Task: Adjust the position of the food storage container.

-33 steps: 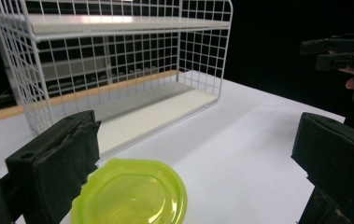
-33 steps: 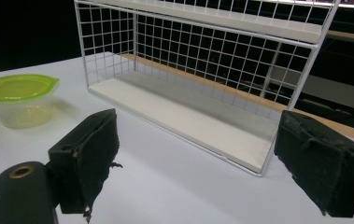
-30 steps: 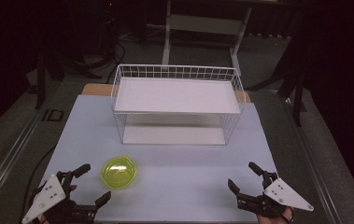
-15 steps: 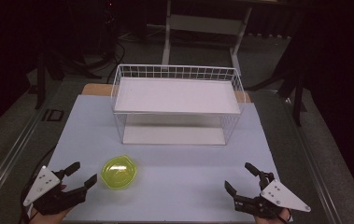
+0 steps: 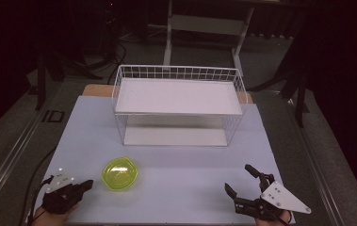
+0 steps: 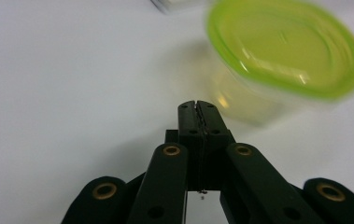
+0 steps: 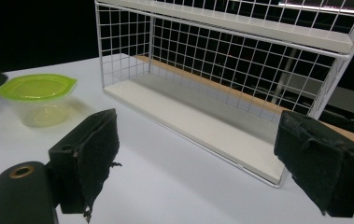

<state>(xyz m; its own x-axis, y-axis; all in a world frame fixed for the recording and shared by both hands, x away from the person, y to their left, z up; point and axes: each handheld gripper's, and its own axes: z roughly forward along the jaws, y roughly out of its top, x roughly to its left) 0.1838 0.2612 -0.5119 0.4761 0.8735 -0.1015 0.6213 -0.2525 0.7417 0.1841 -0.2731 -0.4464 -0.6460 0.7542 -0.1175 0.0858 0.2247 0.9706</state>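
A clear tub with a lime-green lid (image 5: pixel 119 173) stands on the white table top (image 5: pixel 181 165) at the near left. My left gripper (image 5: pixel 88 184) lies just left of it, tips pointing at it and a short gap away. Its jaws have just been closing and now meet with nothing between them. In the left gripper view the shut left gripper (image 6: pixel 197 105) stops short of the tub (image 6: pixel 277 56). My right gripper (image 5: pixel 238 179) rests at the near right, open and empty. From the right gripper (image 7: pixel 198 154) view, the tub (image 7: pixel 37 91) sits far left.
A white wire shelf rack (image 5: pixel 178 101) with two levels stands across the back middle of the table; in the right gripper view the rack (image 7: pixel 221 60) lies straight ahead. A wooden strip (image 5: pixel 96 89) edges the table behind it. Dark floor and stand legs (image 5: pixel 169 33) lie beyond.
The left gripper's jaws went from wide open to shut, with nothing caught, and that hand sank lower by the tub. The right gripper kept still.
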